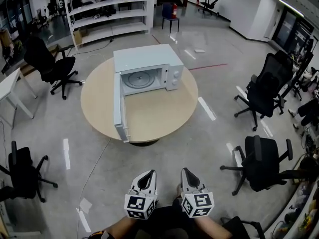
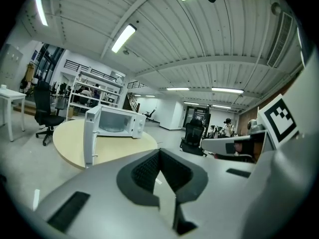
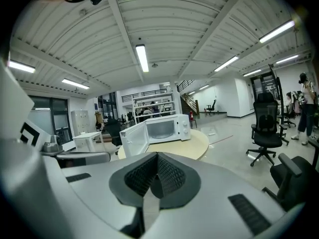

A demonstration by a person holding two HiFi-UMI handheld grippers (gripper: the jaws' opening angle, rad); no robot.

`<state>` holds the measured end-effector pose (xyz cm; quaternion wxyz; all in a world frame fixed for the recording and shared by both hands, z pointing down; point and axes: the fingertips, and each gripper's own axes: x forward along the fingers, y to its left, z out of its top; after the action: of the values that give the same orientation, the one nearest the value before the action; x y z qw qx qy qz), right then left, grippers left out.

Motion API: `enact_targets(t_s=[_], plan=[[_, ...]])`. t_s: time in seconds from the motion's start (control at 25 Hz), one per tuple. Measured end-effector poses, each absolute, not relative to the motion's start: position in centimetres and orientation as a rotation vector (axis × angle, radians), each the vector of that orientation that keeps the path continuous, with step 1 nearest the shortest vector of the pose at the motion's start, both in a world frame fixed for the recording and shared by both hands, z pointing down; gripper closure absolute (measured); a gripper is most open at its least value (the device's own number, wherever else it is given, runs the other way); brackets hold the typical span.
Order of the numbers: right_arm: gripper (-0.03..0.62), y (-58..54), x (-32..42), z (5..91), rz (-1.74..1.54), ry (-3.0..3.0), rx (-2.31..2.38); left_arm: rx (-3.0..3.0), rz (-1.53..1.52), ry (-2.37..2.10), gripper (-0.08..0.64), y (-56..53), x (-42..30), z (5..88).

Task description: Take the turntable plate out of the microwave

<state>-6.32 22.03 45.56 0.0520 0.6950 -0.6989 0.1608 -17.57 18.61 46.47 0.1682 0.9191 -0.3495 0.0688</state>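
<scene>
A white microwave (image 1: 147, 66) stands on a round wooden table (image 1: 164, 116), its door (image 1: 118, 108) swung wide open toward me. The glass turntable plate (image 1: 139, 78) lies inside the cavity. Both grippers hang low, far short of the table: my left gripper (image 1: 146, 176) and right gripper (image 1: 188, 175) sit side by side, jaws closed, holding nothing. The left gripper view shows the left gripper (image 2: 159, 156) with the microwave (image 2: 117, 122) far off at left. From the right gripper view, the right gripper (image 3: 157, 158) points toward the distant microwave (image 3: 164, 128).
Black office chairs stand around the table: two at right (image 1: 261, 163) (image 1: 266, 86), one at far left (image 1: 52, 66), one at near left (image 1: 22, 176). A white desk (image 1: 10, 86) is at left and shelving (image 1: 107, 9) behind. Grey floor lies between me and the table.
</scene>
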Motion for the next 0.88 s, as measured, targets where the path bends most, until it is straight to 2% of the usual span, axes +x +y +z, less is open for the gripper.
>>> enact_targets(t_s=[0.88], plan=[[0.577, 11.9, 11.0, 45.0, 0.524, -2.392, 1.946, 2.564, 0.266, -1.262, 0.514, 11.2, -0.5, 45.2]])
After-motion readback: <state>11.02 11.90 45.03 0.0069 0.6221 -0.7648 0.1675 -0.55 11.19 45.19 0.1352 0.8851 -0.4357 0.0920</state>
